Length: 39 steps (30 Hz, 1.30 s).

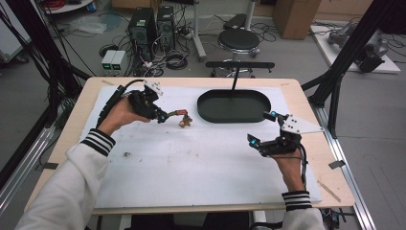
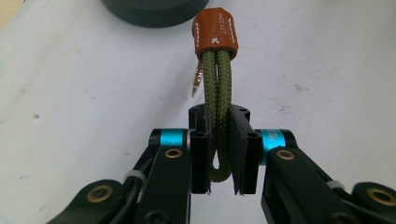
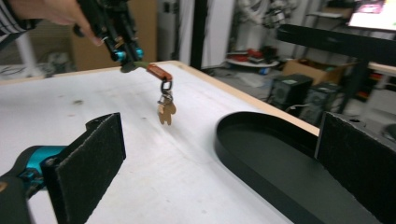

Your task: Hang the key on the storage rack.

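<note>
A keychain with an olive cord loop (image 2: 217, 93), a brown leather sleeve (image 2: 215, 32) and a small tan charm (image 3: 165, 112) hangs above the white mat. My left gripper (image 2: 218, 154) is shut on the cord loop, left of the black oval tray (image 1: 234, 106). In the high view the left gripper (image 1: 163, 116) holds the keychain (image 1: 184, 119) in the air, its charm dangling just off the mat. My right gripper (image 1: 262, 128) is open at the right, near the tray's front end, with nothing between its wide-spread pads (image 3: 88, 163).
The black oval tray (image 3: 261, 163) is empty, at the mat's far centre-right. A white mat (image 1: 191, 158) covers most of the wooden table. A stool (image 1: 238, 40), computer towers and cables stand on the floor beyond the far edge.
</note>
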Motion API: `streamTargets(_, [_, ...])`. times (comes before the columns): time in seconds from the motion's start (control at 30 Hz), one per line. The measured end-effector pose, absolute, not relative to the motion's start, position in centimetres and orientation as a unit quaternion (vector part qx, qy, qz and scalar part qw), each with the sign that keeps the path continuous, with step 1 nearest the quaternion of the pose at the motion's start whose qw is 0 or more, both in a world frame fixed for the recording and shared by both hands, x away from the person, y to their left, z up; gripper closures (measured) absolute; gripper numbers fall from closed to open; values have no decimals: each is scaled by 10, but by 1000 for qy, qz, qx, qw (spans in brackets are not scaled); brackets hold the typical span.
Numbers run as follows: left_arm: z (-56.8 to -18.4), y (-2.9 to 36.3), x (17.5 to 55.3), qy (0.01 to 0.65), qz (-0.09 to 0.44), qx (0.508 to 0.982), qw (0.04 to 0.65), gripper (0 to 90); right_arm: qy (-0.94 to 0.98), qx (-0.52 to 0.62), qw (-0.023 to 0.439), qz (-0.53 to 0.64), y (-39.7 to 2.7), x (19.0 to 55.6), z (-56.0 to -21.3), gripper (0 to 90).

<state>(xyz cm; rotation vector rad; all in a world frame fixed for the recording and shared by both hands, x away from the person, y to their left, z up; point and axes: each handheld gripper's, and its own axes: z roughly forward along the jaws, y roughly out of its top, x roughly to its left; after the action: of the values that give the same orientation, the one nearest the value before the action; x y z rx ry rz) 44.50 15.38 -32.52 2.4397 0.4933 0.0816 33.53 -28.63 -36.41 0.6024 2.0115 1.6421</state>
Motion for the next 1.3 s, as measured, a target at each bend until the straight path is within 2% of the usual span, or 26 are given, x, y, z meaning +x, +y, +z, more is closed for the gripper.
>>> streamTargets(0.4, [-307,134,412,121,20,923,364,795,786,156,176,572,-245,353,-333,6])
streamTargets(0.63, [-308,120,400,97,-1,914,394,794,824,114,169,528,-218,361,-322,7])
streamTargets(1.03, [-310,110,385,70,-7,916,395,794,873,75,103,470,-166,375,-313,8])
streamTargets(1.1, [-311,110,384,68,-10,917,393,794,881,69,93,459,-160,377,-313,56])
streamTargets(1.23, [-311,110,382,67,-8,919,389,794,887,58,79,452,-151,379,-315,72])
streamTargets(1.27, [-312,110,383,63,-10,919,388,794,893,51,65,442,-147,380,-317,135])
streamTargets(1.3, [-312,110,382,64,-9,919,388,794,894,49,60,440,-145,380,-318,153])
